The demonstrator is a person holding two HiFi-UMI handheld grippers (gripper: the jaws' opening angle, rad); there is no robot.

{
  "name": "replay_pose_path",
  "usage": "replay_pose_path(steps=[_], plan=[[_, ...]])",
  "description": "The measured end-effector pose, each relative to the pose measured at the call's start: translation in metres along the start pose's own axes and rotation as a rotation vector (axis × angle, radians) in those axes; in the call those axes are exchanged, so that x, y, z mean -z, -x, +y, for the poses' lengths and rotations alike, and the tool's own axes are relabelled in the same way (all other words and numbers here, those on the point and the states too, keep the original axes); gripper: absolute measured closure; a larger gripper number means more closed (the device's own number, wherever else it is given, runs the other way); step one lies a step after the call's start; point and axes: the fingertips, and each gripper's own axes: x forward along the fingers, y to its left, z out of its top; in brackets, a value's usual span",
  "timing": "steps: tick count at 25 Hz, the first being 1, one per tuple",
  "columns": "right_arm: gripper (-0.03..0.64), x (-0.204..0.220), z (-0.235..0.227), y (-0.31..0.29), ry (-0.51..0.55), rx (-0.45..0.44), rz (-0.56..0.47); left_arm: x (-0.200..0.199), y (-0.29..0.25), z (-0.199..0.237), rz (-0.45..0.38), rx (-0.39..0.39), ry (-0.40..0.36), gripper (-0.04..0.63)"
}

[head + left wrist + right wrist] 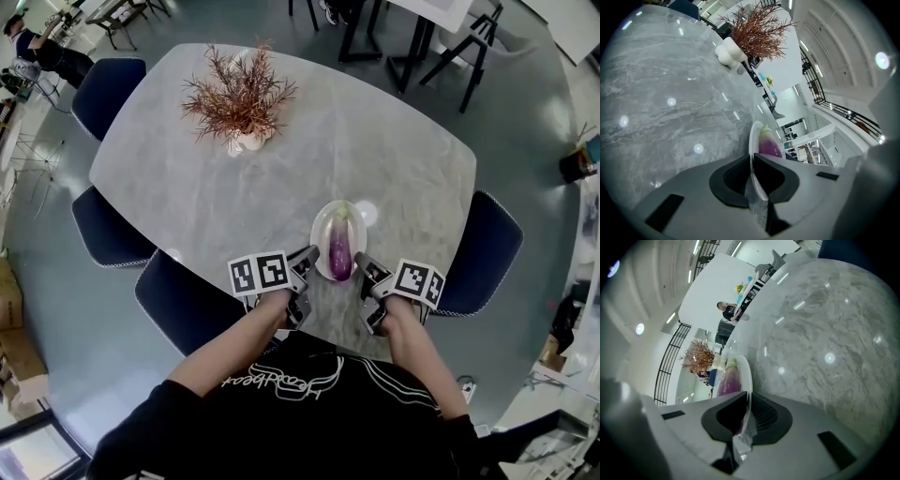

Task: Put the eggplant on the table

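A purple eggplant (339,251) with a pale green cap lies lengthwise in a white oval plate (319,230) at the near edge of the grey marble table (281,178). My left gripper (309,261) is shut on the plate's left rim, and my right gripper (364,269) is shut on its right rim. In the left gripper view the plate's rim (752,140) runs edge-on between the pads of the left gripper (751,161), with the eggplant (768,143) just behind. The right gripper view shows the right gripper (747,401) clamping the plate's rim (745,369) beside the eggplant (727,380). Whether the plate rests on the marble I cannot tell.
A dried reddish plant in a white vase (239,98) stands at the table's far left. Dark blue chairs sit around the table: two at the left (108,234), one near my left arm (178,300), one at the right (483,253). A person (727,310) stands far behind.
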Motion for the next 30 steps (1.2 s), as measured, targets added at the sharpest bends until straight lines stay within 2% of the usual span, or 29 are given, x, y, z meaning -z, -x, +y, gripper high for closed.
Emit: replay_pose_path(steps=[5,13,16,22,27,30], plan=[[0.597,0.003,-0.002,-0.002,-0.023,0.014,0.010,0.001,-0.001,0.004,-0.002,-0.031,0.008,0.571],[0.597,0.006,-0.003,-0.003,-0.018,0.020,0.031,0.003,-0.003,0.007,0.015,-0.061,-0.041,0.571],[0.597,0.006,-0.004,-0.003,-0.014,0.031,0.031,0.005,-0.004,0.009,0.027,-0.073,-0.029,0.571],[0.597,0.008,-0.006,-0.004,0.035,0.073,0.034,0.008,-0.003,0.011,0.025,-0.102,-0.047,0.571],[0.595,0.005,-0.006,0.002,0.088,0.109,0.008,0.012,-0.002,0.005,0.048,-0.092,-0.092,0.481],[0.595,0.004,-0.006,0.007,0.118,0.123,-0.005,0.013,0.003,0.005,0.045,-0.090,-0.092,0.463]])
